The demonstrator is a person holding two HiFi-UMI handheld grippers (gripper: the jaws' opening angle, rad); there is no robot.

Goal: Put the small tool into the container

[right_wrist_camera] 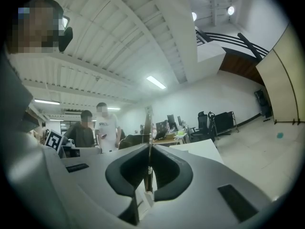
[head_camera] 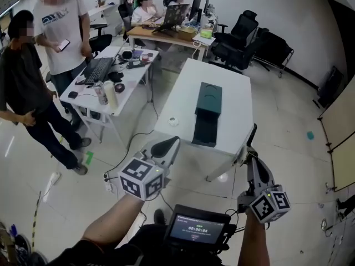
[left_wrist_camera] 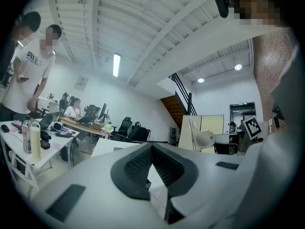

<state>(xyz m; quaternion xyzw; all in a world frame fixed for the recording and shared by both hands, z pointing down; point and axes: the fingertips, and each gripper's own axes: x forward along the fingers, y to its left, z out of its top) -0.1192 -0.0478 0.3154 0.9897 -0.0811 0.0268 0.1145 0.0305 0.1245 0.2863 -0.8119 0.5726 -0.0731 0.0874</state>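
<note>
Small thin dark tool sits clamped upright in the right gripper's closed jaws. Left gripper is clenched, empty. Dark green rectangular container lies ahead on a white table.

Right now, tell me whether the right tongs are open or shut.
Shut: the right tongs pinch a thin tool that sticks out past their tips.

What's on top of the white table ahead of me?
A long dark green container lies on the white table, with a small pale round thing apart to its left. The container's inside is not visible.
</note>
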